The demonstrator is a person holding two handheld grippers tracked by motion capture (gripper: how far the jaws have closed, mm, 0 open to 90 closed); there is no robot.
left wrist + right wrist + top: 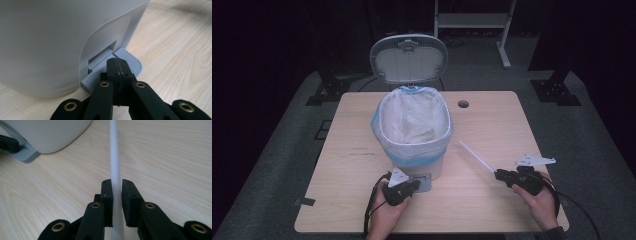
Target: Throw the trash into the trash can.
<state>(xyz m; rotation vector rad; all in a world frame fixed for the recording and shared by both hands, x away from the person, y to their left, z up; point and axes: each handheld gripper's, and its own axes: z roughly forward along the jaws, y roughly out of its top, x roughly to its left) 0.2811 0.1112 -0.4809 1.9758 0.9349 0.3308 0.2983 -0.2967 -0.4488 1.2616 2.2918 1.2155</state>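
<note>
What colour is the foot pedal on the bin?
The pedal is grey with thin ridged lines across it. The left gripper view shows it best.

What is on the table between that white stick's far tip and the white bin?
Nothing: in the high view, bare light wooden table separates the thin white plastic stick from the white lined pedal bin.

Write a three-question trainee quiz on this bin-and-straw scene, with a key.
1. True or false: the bin's lid stands open.
2. What does the right gripper clamp? A) a white straw B) a spoon C) a cloth
3. Fill in: the shut left gripper presses on the bin's grey ____.

Key:
1. True; the bin, lined with a white bag, is uncovered.
2. A
3. pedal
</note>
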